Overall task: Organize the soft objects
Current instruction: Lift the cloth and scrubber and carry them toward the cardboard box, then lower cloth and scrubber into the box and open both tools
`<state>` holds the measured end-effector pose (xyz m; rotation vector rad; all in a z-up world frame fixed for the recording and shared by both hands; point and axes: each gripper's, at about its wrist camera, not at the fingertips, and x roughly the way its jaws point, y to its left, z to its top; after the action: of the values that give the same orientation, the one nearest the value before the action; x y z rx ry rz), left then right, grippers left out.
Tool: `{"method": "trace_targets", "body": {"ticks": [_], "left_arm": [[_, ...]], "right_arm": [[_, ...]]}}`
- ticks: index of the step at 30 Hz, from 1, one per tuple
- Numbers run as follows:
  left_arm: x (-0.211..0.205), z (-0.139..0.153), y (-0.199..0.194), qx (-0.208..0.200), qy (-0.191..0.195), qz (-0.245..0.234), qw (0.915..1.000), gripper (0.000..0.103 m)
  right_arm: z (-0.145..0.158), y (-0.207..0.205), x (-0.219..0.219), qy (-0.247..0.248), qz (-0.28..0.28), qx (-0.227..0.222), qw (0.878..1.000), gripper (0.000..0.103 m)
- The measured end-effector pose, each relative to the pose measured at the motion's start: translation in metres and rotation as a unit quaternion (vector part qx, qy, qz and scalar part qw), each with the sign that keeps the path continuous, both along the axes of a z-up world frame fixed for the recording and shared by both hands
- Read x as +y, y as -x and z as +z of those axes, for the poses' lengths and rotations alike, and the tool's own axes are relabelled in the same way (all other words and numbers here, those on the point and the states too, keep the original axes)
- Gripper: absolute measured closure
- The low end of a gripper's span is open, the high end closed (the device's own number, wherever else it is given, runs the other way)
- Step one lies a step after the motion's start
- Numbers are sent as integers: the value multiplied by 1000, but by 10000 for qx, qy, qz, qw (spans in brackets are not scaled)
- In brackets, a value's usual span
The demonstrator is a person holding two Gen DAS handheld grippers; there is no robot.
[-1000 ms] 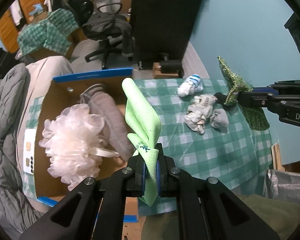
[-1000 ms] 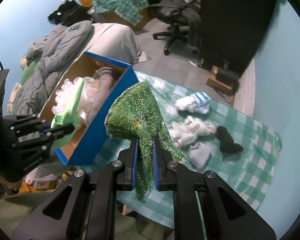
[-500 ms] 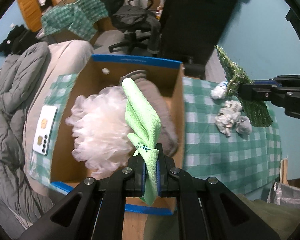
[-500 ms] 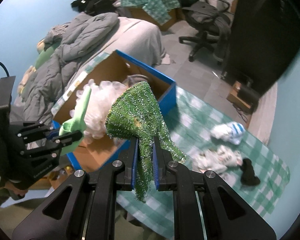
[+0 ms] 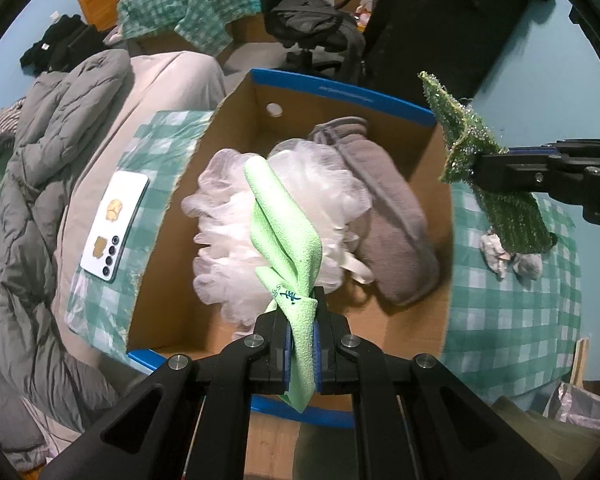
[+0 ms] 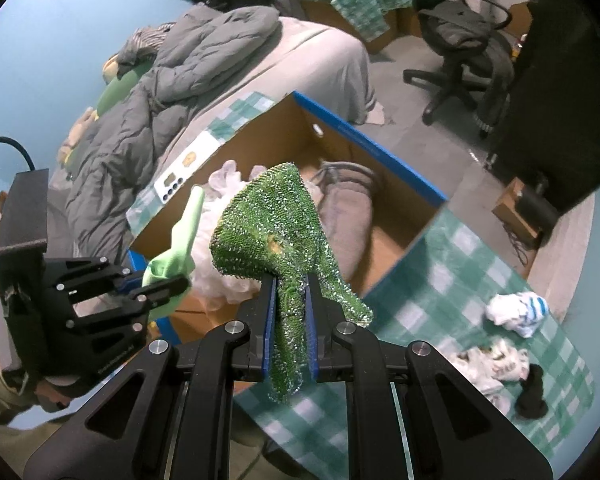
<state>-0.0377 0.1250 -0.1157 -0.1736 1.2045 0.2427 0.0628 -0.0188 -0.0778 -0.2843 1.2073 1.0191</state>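
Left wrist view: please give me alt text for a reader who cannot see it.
The left gripper, shut on a light green cloth, hangs above an open cardboard box holding a white mesh bath pouf and a grey fabric item. At right, the right gripper grips a glittery green cloth over a green checked tablecloth.

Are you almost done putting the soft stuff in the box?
About halfway. A white pouf and grey slipper lie in the box. The left gripper holds a light green cloth, the right gripper a sparkly green one. Socks wait on the checked cloth.
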Motion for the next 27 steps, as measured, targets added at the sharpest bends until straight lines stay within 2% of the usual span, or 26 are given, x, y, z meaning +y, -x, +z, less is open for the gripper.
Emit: {"method": "trace_targets", "body": {"ticks": [10,12,14,16,17,19,27], "left_arm": [[23,-18,-4,131,37,271,9995,93],[26,-21,-5,190,22,359,9992,85],[28,-19,-5,189,56,455,9988,64],[28,-13,-4,42,11,506,9987,51],[28,-9,-3,-17,-43,514,9987,48],[28,-4,-3,-69,-87,502,9987,47],[23,6,-1,-100,-139,439,9989,45]], "right_arm": [[-17,2,32,29,174,220,9996,92],[-20,2,37,40,199,277,9994,89],[-22,3,40,67,203,286,9994,83],[-22,3,41,104,186,230,9995,78],[-21,3,42,103,182,229,9995,75],[-17,4,40,59,155,156,9997,68],[-3,-2,26,-21,2,50,10000,55]]}}
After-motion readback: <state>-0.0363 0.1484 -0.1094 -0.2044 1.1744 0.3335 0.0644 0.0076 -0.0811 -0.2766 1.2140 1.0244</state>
